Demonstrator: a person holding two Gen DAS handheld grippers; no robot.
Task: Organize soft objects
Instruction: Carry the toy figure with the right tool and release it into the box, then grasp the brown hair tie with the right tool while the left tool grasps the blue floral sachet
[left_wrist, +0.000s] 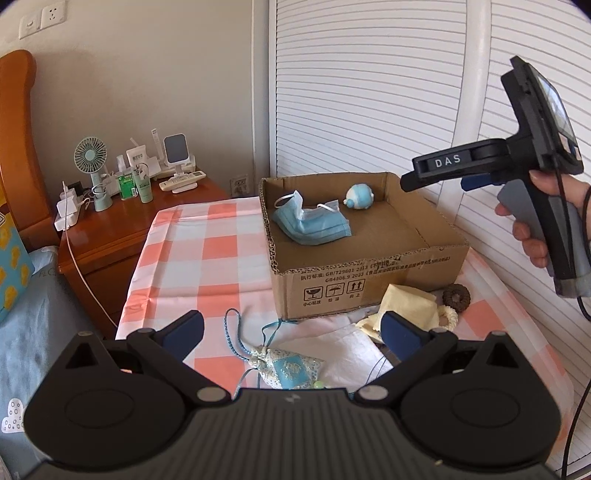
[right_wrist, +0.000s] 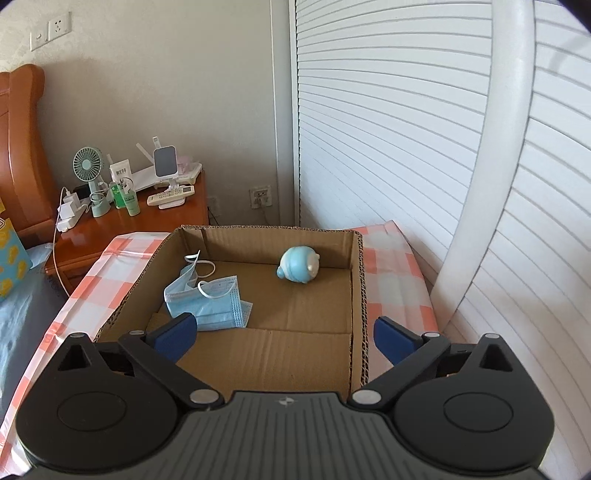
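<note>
Nearest, left tool: the black two-finger left tool with blue pads hangs over the front of the counter, its fingers spread wide and holding nothing.
Beneath it: a small blue-and-white patterned fabric sachet with a blue braided cord lies on a white cloth, between the spread fingers in the left wrist view.
Right of the sachet: a pale yellow folded cloth rests against the box front, with a cream fabric ring and a dark brown knitted ring just beside it.
Counter: a pink-and-white checked tablecloth covers it.
Right tool: the black right tool, held in a hand, hovers above the near edge of the box, fingers apart and empty.
Box: an open brown cardboard box sits on the checked cloth, next to a white louvred door.
Inside the box, left: a light blue pleated face mask with white ear loops lies crumpled against the left wall.
Inside the box, far: a round pale blue and white soft toy lies on its side near the back wall, apart from the mask.
Beyond, left: an orange-brown wooden nightstand carries a mint-green desk fan, green bottles, chargers and a white remote.
</note>
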